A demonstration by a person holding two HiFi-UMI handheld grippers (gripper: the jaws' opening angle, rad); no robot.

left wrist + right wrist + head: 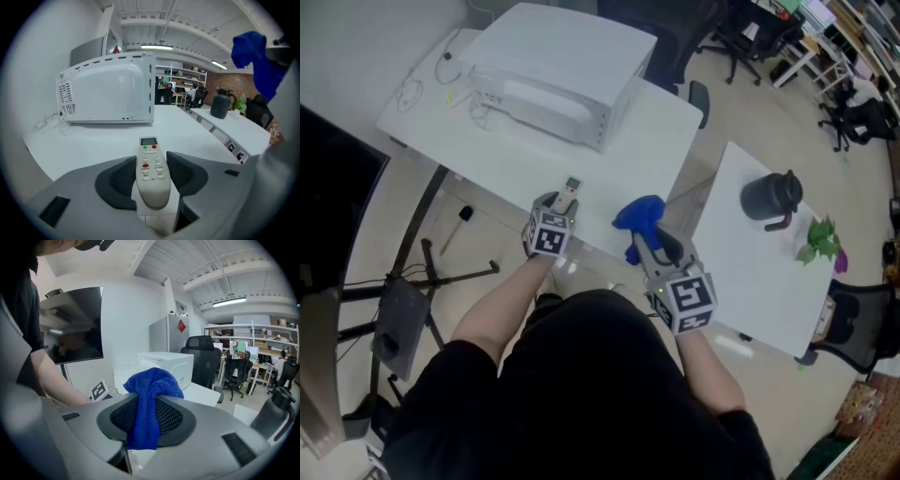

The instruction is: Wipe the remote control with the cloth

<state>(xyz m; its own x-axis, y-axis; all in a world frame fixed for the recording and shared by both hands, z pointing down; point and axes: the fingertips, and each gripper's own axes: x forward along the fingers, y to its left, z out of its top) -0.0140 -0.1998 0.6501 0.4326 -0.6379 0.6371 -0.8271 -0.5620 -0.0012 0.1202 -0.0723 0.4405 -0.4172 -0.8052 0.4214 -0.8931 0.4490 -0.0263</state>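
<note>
A pale grey remote control [151,171] with red and green buttons lies lengthwise between the pads of my left gripper [151,177], which is shut on its sides. In the head view the remote control [569,193] points away from me at the near edge of the white table [647,150], with the left gripper [559,202] behind it. My right gripper [146,416] is shut on a blue cloth [149,399], whose bunched top stands above the jaws. The right gripper [639,242] holds the cloth [639,216] just right of the remote, apart from it.
A white boxy appliance [553,75] with cables beside it fills the back of the table. A second white table [750,281] on the right carries a black jug [772,197] and a green plant [821,239]. A tripod stand [403,309] is on the floor at left, with office chairs [853,117] beyond.
</note>
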